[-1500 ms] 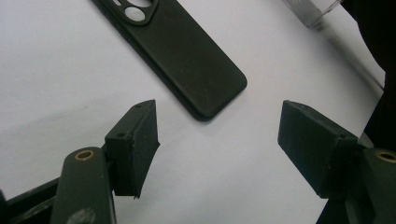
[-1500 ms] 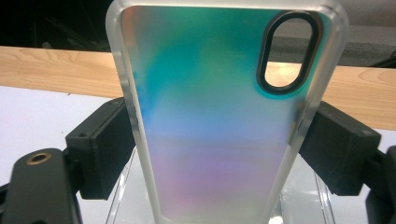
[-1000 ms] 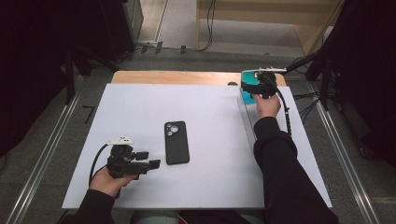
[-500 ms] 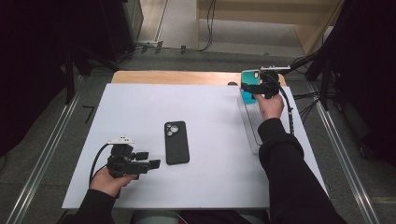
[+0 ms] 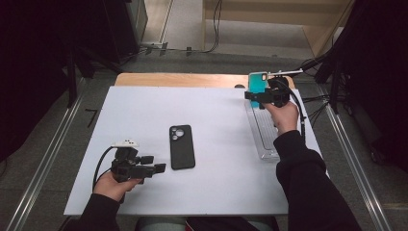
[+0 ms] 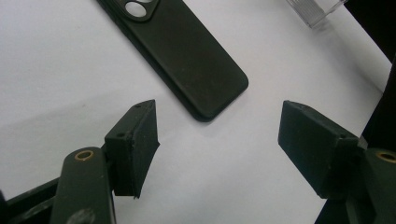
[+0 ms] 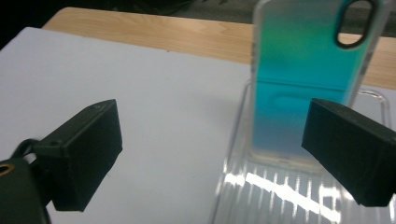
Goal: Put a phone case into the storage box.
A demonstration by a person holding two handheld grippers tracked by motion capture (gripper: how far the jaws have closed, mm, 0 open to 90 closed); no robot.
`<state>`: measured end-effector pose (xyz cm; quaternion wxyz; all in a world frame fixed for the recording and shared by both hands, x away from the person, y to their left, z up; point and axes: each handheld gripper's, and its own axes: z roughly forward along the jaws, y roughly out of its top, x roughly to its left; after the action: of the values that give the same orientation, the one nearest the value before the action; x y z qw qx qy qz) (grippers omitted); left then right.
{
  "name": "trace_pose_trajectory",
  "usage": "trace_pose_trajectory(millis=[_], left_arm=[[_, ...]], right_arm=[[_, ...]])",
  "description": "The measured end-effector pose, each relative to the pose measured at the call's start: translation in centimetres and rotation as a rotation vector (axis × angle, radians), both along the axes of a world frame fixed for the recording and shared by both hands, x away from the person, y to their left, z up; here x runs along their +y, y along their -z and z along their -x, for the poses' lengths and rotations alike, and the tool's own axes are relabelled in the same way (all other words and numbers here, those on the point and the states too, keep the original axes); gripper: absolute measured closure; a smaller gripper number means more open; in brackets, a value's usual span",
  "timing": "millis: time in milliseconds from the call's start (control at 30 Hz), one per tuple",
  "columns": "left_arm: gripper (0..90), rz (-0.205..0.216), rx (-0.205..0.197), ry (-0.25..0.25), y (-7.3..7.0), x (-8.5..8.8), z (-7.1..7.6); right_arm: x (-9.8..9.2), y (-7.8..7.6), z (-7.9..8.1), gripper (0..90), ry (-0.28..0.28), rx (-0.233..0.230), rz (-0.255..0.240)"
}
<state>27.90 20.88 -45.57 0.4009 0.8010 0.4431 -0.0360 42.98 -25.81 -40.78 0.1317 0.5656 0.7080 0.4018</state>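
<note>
Flat on the white table [image 5: 216, 183] lies a matte black phone case [image 5: 182, 146] (camera cutout far end); a glossy teal case [image 7: 306, 79] stands upright in a clear ribbed tray [image 7: 261, 196]. Both grippers, left [image 6: 217, 140] and right [image 7: 210, 154], gape empty.

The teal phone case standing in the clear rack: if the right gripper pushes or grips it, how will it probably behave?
The teal phone case stands upright in the clear rack, held only at its bottom edge, so a sideways push would probably tip it. It looks thin and hollow, so likely light and somewhat flexible. Its glossy surface may slip between the open jaws of the right gripper.
</note>
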Motion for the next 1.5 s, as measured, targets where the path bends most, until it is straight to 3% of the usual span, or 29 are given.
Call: trace_pose_trajectory(millis=[133,467,800,867,1100,1333,1500], left_arm=[[28.9,0.001,0.004,0.004,0.0,-0.2,-0.1],[28.8,0.002,0.01,0.019,0.1,-0.5,-0.5],[28.9,0.009,0.01,0.022,0.2,-0.4,-0.9],[28.9,0.01,0.01,0.023,0.1,-0.4,-1.0],[28.9,0.011,0.009,0.029,0.1,-0.6,-1.0],[28.9,0.012,0.007,0.039,0.0,-0.8,-1.0],[28.8,0.017,0.006,0.051,-0.1,-0.9,-0.9]], right_arm=[[0.6,-0.5,1.3,4.5,-0.049,-0.019,-0.021],[2.0,-0.3,3.9,4.5,-0.153,0.005,-0.057],[3.3,0.2,6.4,5.1,-0.254,0.035,-0.05],[3.5,0.3,6.9,11.6,-0.272,0.038,-0.044],[4.8,1.1,8.8,12.1,-0.336,0.06,-0.026],[4.9,1.6,10.3,13.0,-0.385,0.045,-0.037],[4.9,1.8,11.8,18.6,-0.435,0.026,-0.008]])
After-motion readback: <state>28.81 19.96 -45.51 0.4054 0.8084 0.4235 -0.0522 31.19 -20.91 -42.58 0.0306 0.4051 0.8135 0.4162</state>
